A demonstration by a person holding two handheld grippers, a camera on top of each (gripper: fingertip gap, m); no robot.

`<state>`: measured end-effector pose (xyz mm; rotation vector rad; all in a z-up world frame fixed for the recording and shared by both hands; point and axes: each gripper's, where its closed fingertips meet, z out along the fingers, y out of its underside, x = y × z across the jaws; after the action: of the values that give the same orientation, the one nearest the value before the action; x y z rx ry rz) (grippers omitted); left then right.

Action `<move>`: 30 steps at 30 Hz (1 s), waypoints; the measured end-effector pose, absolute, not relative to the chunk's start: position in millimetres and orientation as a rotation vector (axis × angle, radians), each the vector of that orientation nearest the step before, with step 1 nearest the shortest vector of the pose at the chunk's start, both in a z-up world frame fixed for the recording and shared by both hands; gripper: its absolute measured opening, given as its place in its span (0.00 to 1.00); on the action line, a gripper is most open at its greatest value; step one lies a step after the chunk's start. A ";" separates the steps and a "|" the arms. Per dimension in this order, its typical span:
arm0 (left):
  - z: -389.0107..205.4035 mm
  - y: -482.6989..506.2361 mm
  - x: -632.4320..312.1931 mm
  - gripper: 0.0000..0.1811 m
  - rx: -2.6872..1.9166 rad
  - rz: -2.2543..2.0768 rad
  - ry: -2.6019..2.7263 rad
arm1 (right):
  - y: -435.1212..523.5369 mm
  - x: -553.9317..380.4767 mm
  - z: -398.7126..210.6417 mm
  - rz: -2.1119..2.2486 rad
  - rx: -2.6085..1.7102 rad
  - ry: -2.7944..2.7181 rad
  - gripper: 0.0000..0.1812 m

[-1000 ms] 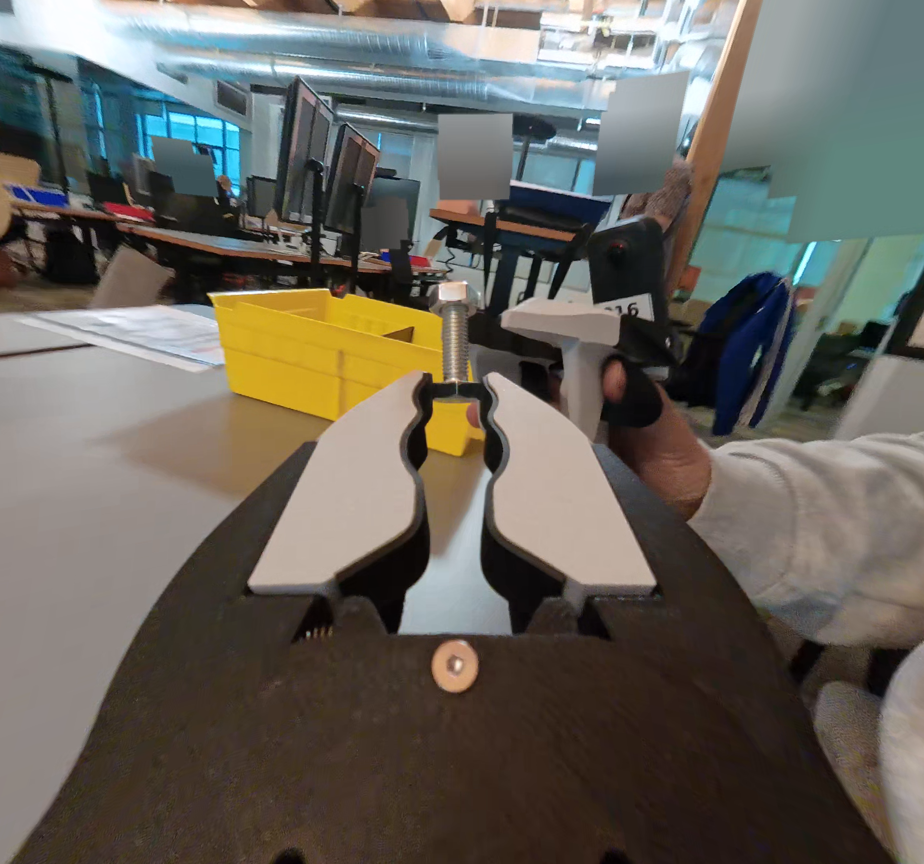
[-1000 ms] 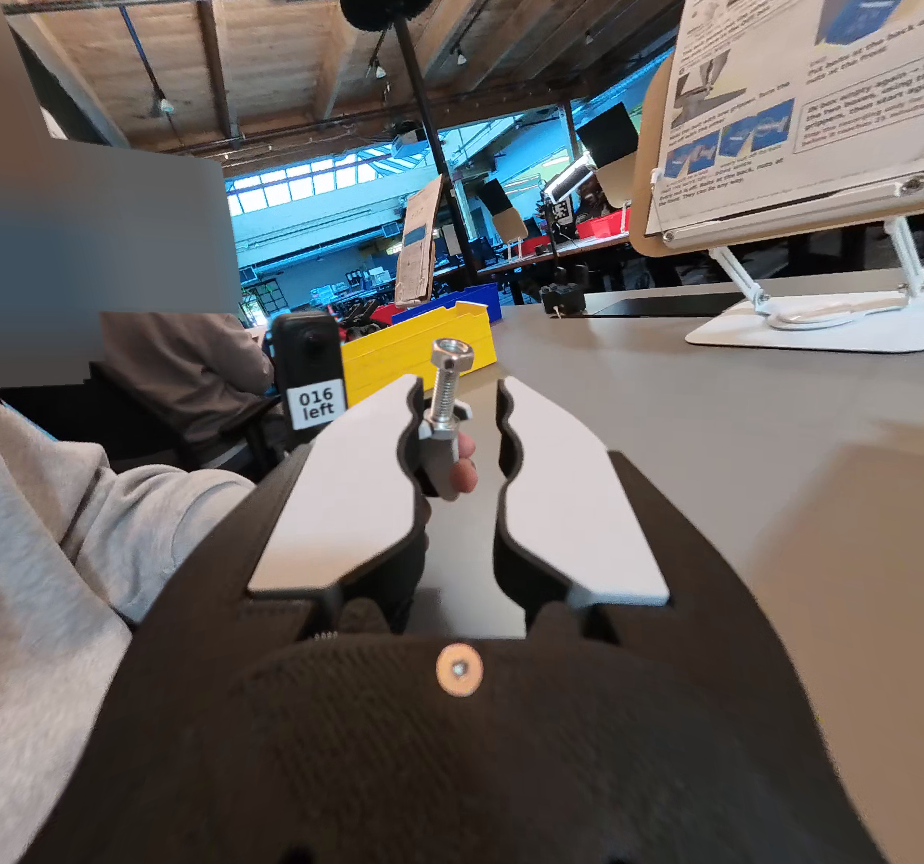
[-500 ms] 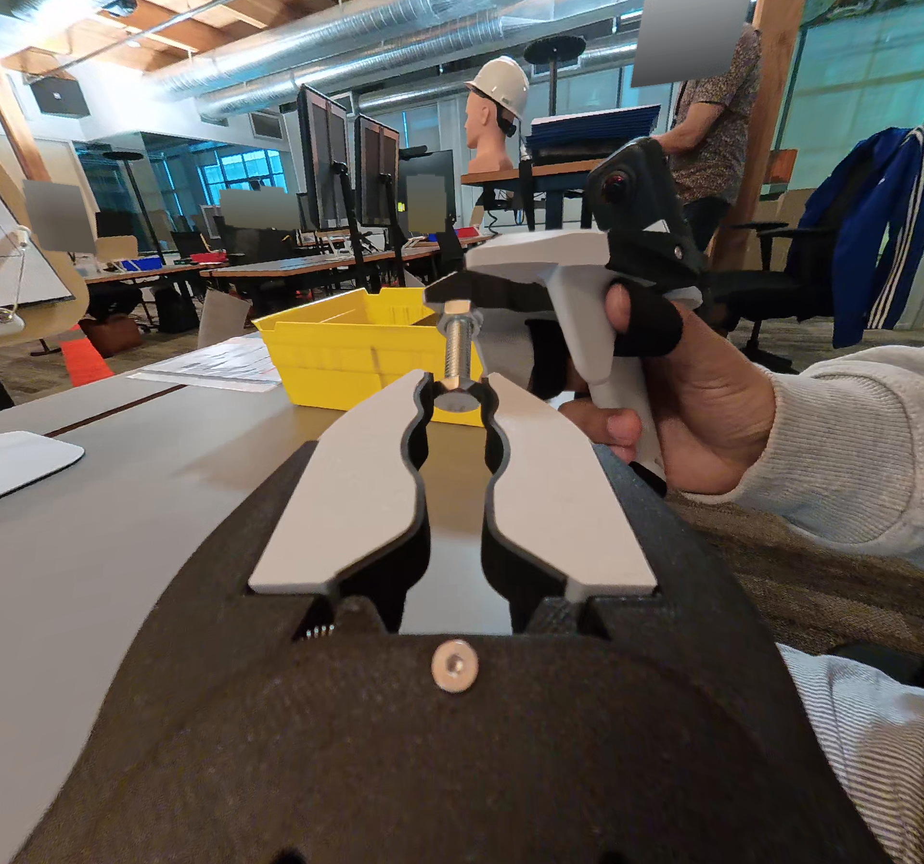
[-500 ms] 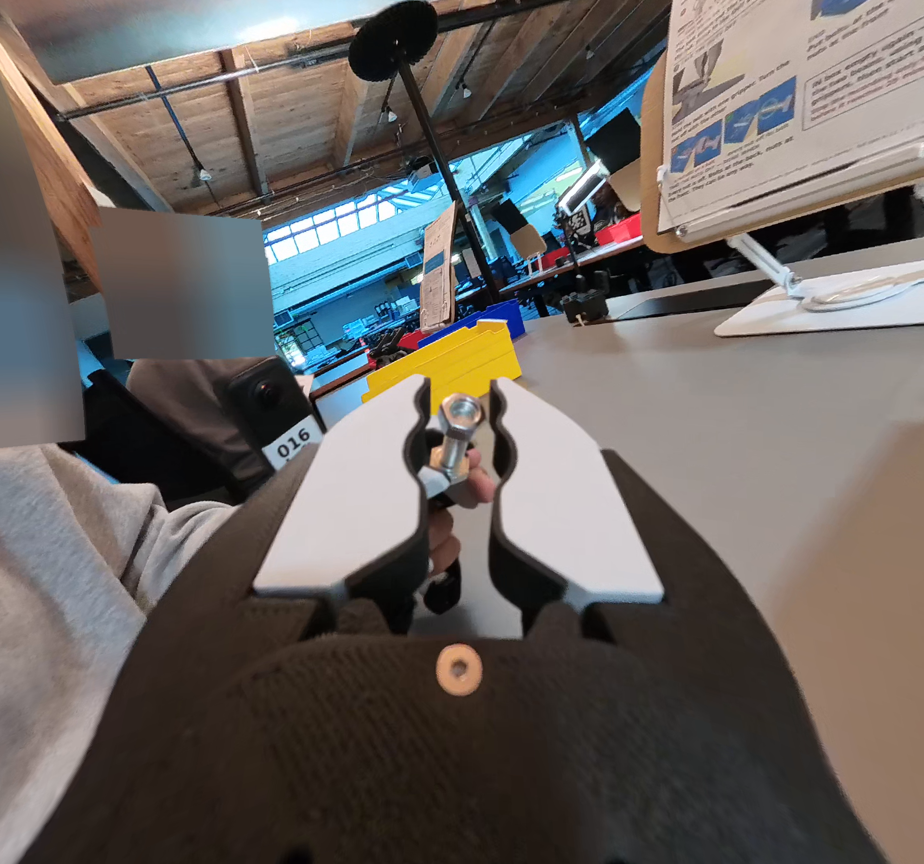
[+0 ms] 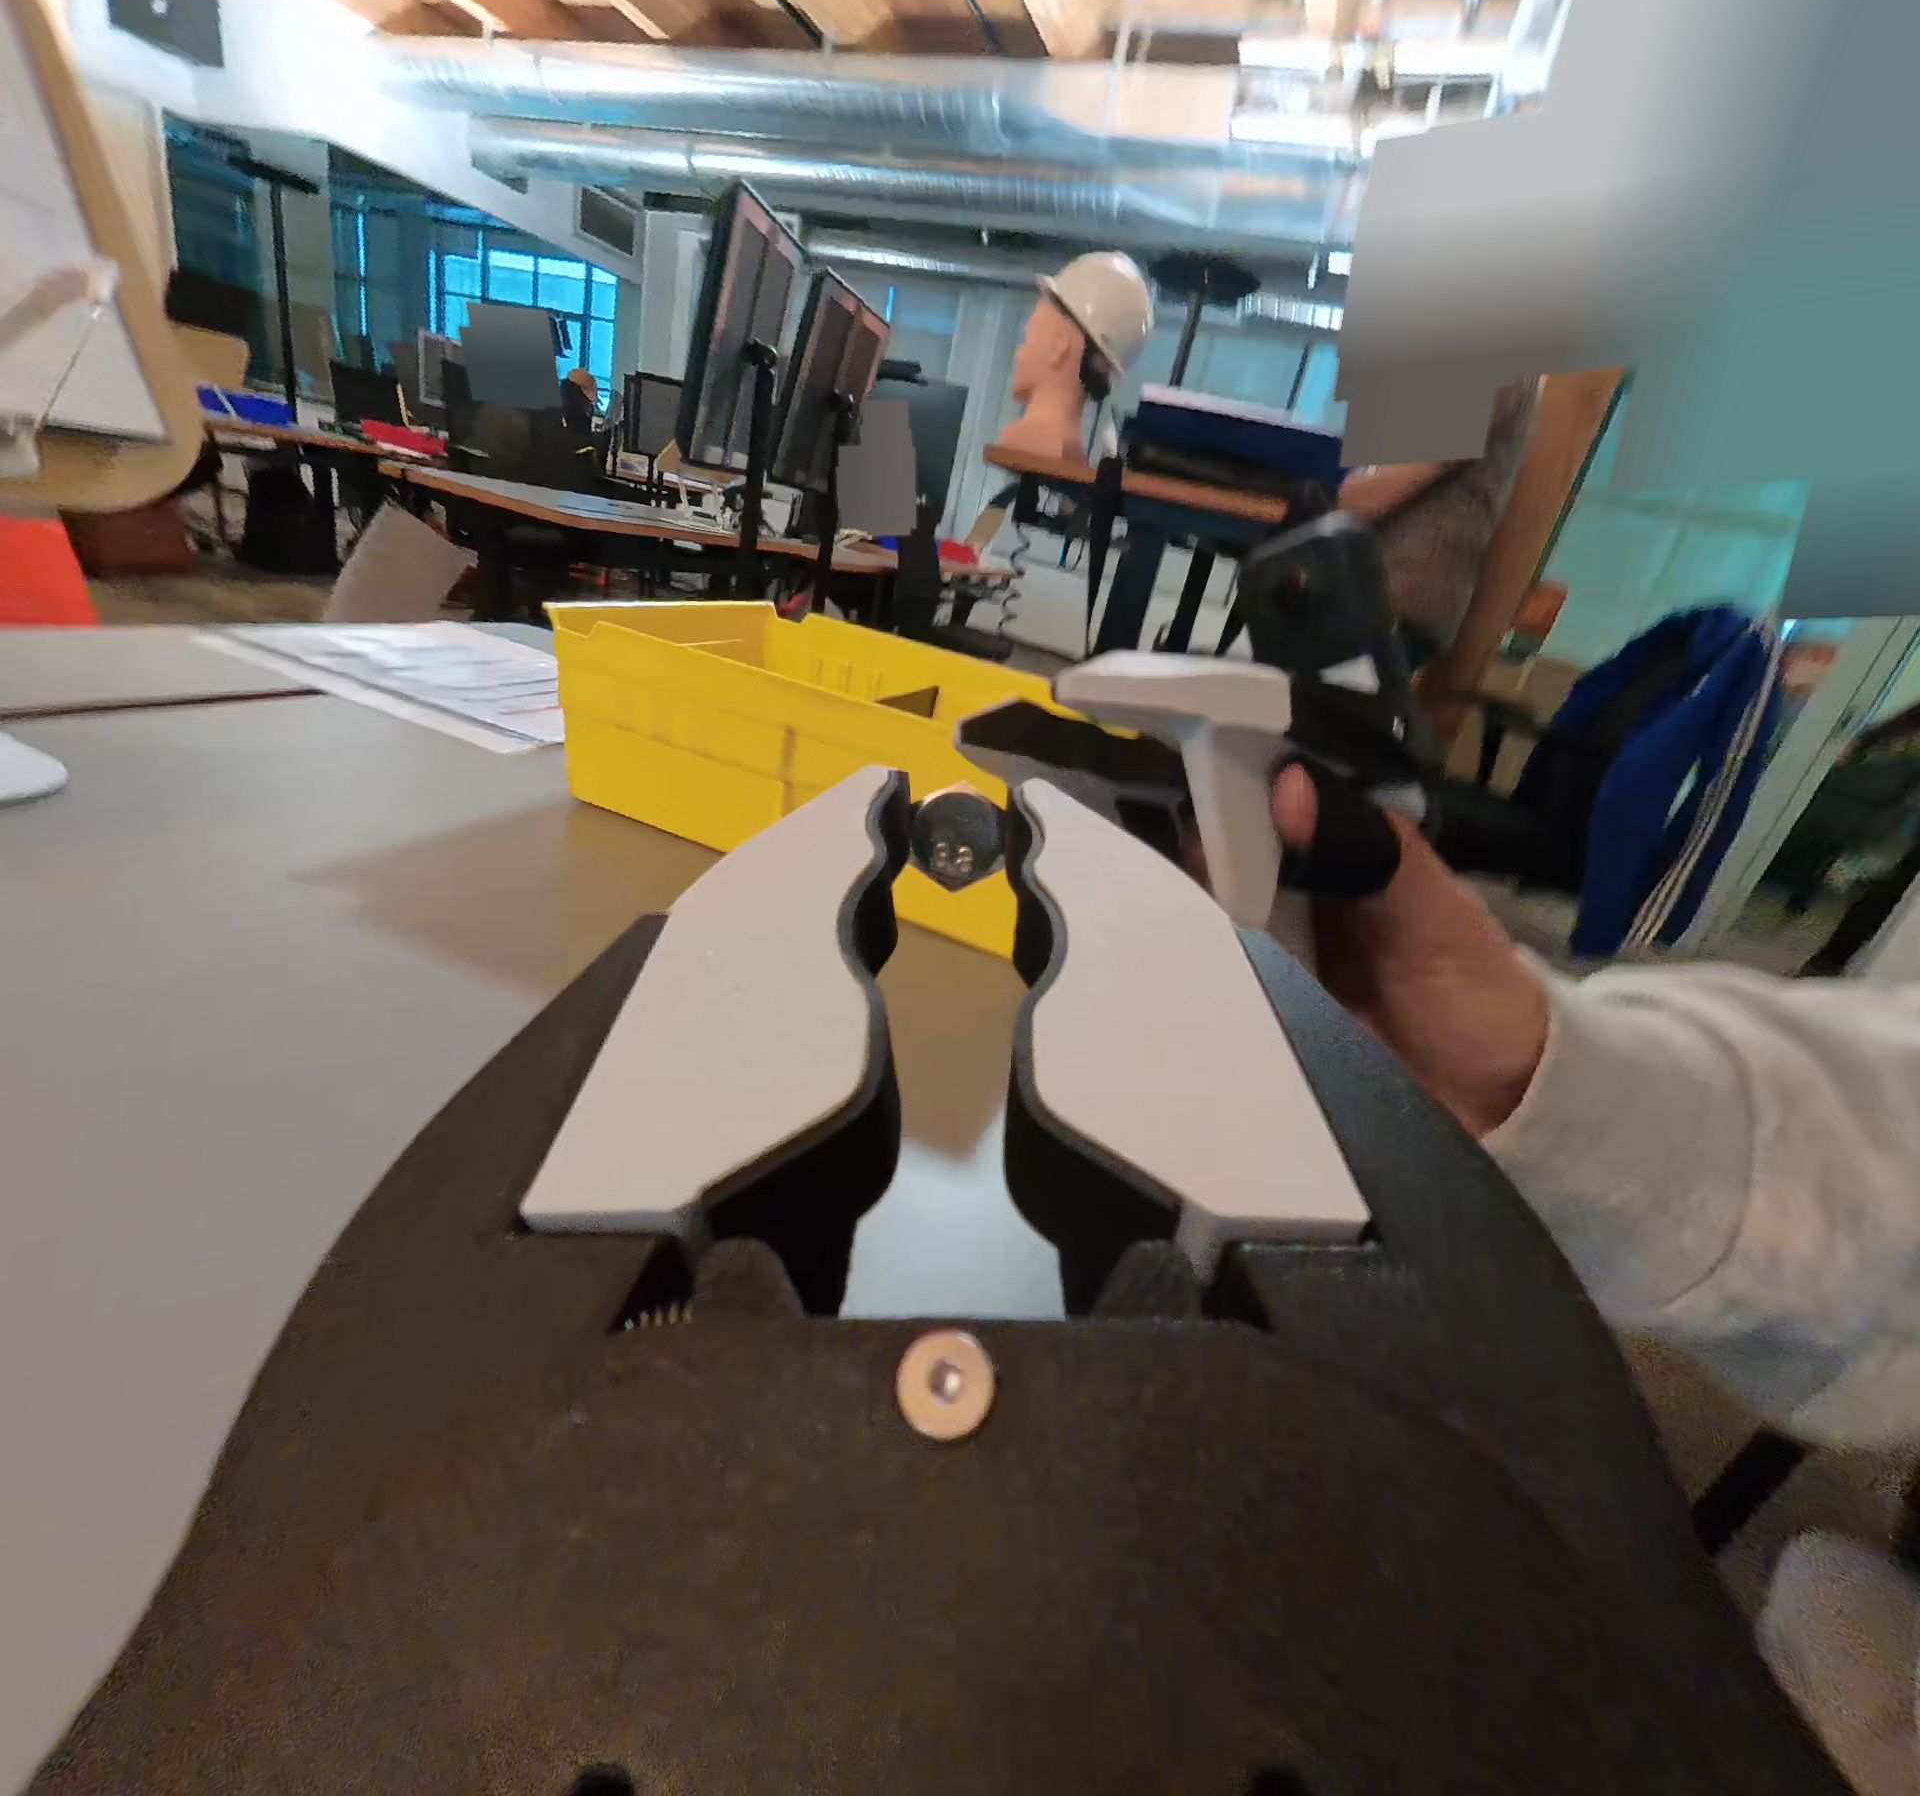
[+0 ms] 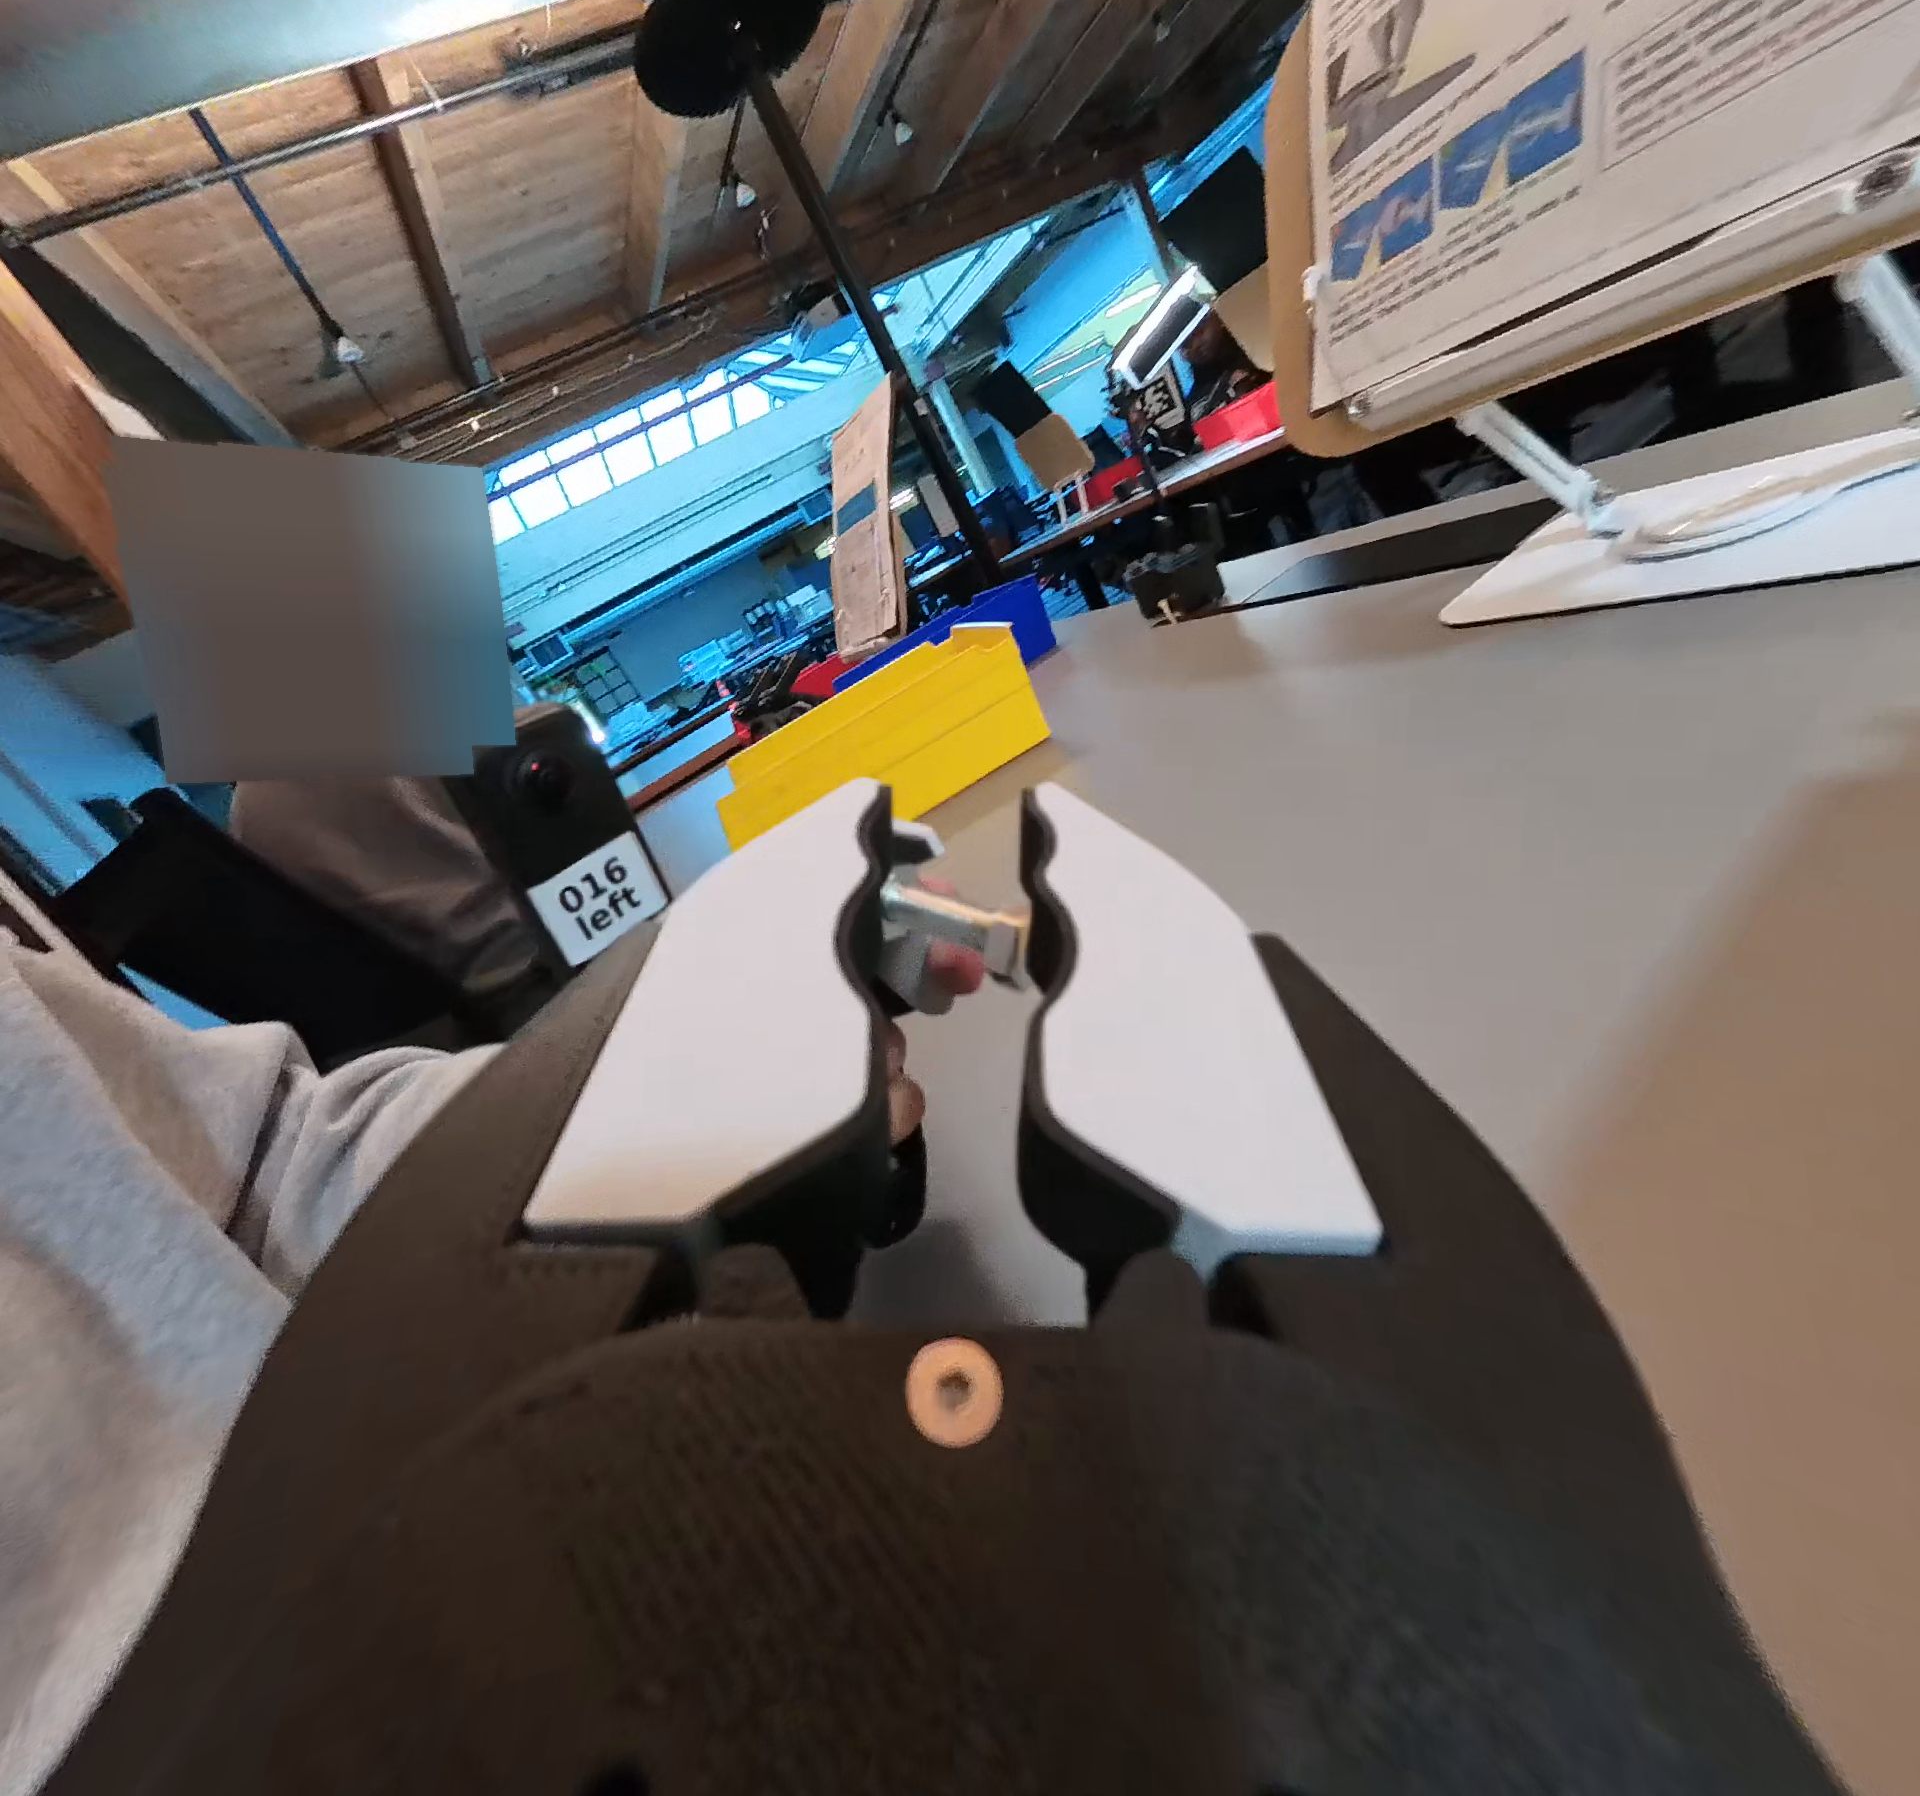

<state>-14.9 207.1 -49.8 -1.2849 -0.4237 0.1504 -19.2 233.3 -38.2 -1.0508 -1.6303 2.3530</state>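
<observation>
- Left gripper [image 5: 957, 837]: fingers pinch a steel hex bolt [image 5: 957, 844] at the tips; its hex head faces the camera and the shank is hidden behind it.
- Right wrist view shows the same bolt [image 6: 951, 918] lying roughly level, held by the left gripper's tips [image 6: 914, 915] at the nut end.
- Right gripper [image 6: 951, 847]: fingers spread, one either side of the bolt, neither pressing it as far as I can tell. In the left wrist view it [image 5: 997, 733] sits at 1 o'clock of the bolt, a hand [image 5: 1392, 957] on its handle.
- Yellow plastic bin [image 5: 727, 718] stands on the grey surface [image 5: 260, 915] just beyond the bolt, at 11 o'clock.
- Printed sheet on a white stand [image 6: 1621, 136] at 2 o'clock in the right wrist view.
- Blue bin [image 6: 987, 608] behind the yellow one.
</observation>
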 end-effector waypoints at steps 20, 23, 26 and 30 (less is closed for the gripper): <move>-36.1 198.4 -12.5 0.10 -1.024 -0.335 -0.516 | 213.3 -11.9 -46.7 2.759 -1.233 -1.668 0.13; -36.9 199.3 -11.7 0.09 -1.032 -0.352 -0.512 | 212.9 -10.6 -45.4 2.755 -1.215 -1.676 0.10; -40.5 202.3 -11.7 0.10 -1.053 -0.387 -0.521 | 214.9 -10.6 -43.2 2.694 -1.168 -1.688 0.10; -47.4 204.2 -19.7 0.25 -1.145 -0.306 -0.534 | 220.8 -14.7 -44.7 2.561 -1.143 -1.706 0.10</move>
<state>-19.7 204.2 -47.4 -1.1454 -0.5345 -0.3055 -14.7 220.8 -44.7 -1.1434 -1.7057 2.5606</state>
